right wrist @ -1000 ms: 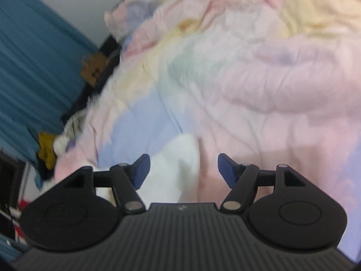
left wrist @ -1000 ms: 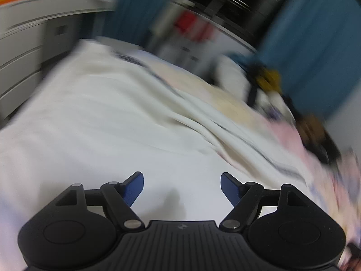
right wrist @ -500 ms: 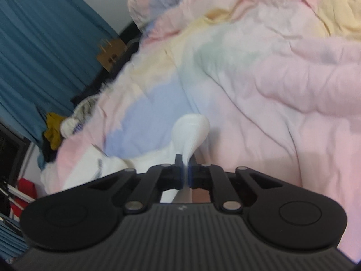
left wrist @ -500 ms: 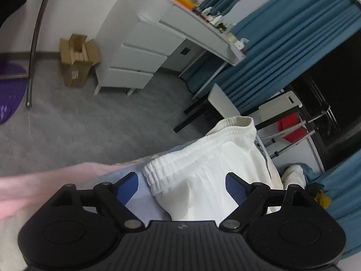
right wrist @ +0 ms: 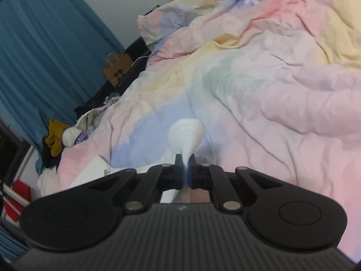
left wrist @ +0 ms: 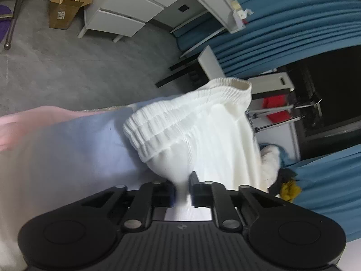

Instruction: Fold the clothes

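A white garment with a ribbed elastic waistband [left wrist: 194, 124] lies at the edge of a bed covered by a pastel duvet [right wrist: 270, 94]. My left gripper [left wrist: 182, 187] is shut on a bunch of its white cloth just below the waistband. My right gripper [right wrist: 185, 171] is shut on another bunched part of the white garment [right wrist: 186, 135], which sticks up past the jaws above the duvet. The rest of the garment trails off to the lower left of the right wrist view [right wrist: 90, 171].
The bed edge drops to a grey floor [left wrist: 79, 72]. A white drawer unit [left wrist: 135, 11], a cardboard box [left wrist: 65, 4] and blue curtains [left wrist: 293, 29] stand beyond. A pile of clothes [right wrist: 67, 133] and a paper bag [right wrist: 117, 68] lie beside the bed.
My left gripper swung to the bed edge and closed on the white cloth below the waistband. My right gripper closed on the garment half a second ago and has lifted it slightly.
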{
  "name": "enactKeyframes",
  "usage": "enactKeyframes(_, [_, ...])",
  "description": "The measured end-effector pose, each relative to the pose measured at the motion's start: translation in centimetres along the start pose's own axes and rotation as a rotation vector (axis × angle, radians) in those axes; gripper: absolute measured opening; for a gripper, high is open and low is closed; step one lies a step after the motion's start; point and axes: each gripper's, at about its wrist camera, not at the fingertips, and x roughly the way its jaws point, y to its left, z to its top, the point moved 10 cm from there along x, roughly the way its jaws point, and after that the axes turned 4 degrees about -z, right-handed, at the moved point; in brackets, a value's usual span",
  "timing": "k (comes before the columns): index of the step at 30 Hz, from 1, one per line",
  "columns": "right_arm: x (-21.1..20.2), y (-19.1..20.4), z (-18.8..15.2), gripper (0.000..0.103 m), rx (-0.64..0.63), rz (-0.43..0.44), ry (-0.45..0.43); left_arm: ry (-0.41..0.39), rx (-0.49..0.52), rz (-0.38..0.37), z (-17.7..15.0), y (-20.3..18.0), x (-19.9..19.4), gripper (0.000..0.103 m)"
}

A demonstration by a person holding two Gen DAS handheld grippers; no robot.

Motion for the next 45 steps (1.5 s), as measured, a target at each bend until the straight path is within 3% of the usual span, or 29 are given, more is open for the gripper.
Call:
enactKeyframes(7, [-3.2, -1.1, 1.4, 0.006, 0.026, -0.035, -0.066, -0.038, 0.104, -0.039, 0.2, -2.9, -4.9, 0.005])
enactKeyframes(10, [-4.0, -2.6, 1.6, 0.006, 0.04, -0.117, -0.072, -0.041, 0.125, -0.039, 0.8, -3.3, -7.8, 0.005])
enactKeyframes(13, [-3.9, -4.5, 1.4, 0.006, 0.06, -0.206, -0.044, -0.029, 0.151, 0.007, 0.6, -2.6, -9.3, 0.005])
enactKeyframes(16, [-2.7, -6.3, 0.7, 0.006, 0.094, -0.24, 0.01, -0.008, 0.131, 0.048, 0.0, -0.9, -9.1, 0.005])
enactKeyframes(18, [-2.1, -6.8, 0.4, 0.006, 0.117, -0.224, 0.036, 0.002, 0.089, 0.047, 0.1, -0.3, -8.6, 0.005])
enactKeyframes(22, [-2.5, -5.3, 0.9, 0.006, 0.1, -0.152, 0.02, -0.009, 0.096, 0.009, 0.6, -2.1, -9.1, 0.005])
enactKeyframes(27, [-3.2, -0.5, 3.3, 0.005, 0.109, -0.036, 0.011, -0.011, 0.127, -0.045, 2.2, -7.9, -8.7, 0.005])
enactKeyframes(31, [-2.1, 5.7, 5.7, 0.005, 0.058, 0.026, -0.002, -0.029, 0.153, -0.047, 4.2, -13.6, -5.5, 0.005])
enactKeyframes(35, [1.5, 13.1, 6.8, 0.005, -0.006, 0.057, -0.009, -0.025, 0.143, -0.02, 6.8, -18.2, 1.7, 0.005])
enactKeyframes(40, [9.5, 21.0, 5.4, 0.005, -0.069, 0.053, 0.013, -0.025, 0.148, 0.005, 9.1, -23.7, 12.8, 0.005])
enactKeyframes(45, [18.5, 26.3, 2.2, 0.005, -0.168, 0.028, 0.04, -0.026, 0.245, 0.104, 9.8, -27.3, 25.3, 0.005])
